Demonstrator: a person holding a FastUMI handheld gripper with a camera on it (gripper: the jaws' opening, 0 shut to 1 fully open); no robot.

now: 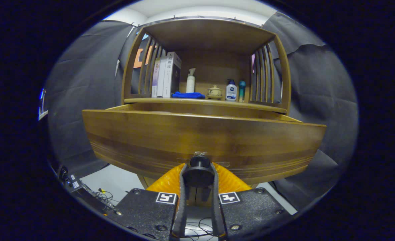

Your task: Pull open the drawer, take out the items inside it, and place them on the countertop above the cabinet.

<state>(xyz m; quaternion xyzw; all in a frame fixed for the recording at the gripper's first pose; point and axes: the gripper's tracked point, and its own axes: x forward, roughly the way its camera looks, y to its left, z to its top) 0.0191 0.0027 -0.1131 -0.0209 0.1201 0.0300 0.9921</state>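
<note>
Gripper (199,167): low centre of frame; clenched on the drawer knob (199,160), a finger on each side
Drawer (204,140): mid-frame, pulled out from the cabinet; contents hidden behind its front panel
Countertop (204,102): above drawer; carried books (166,75), blue cloth (188,95), pump bottle (190,80), small pot (214,91)

On the surface above one pulled-out drawer (200,137): three upright books (165,75) at the left edge, one blue cloth (188,95), one white pump bottle (190,80), one small lidded pot (214,91), and two more bottles (235,90) toward the right edge. One gripper (200,164) clamps the drawer's single knob (199,160).
</note>
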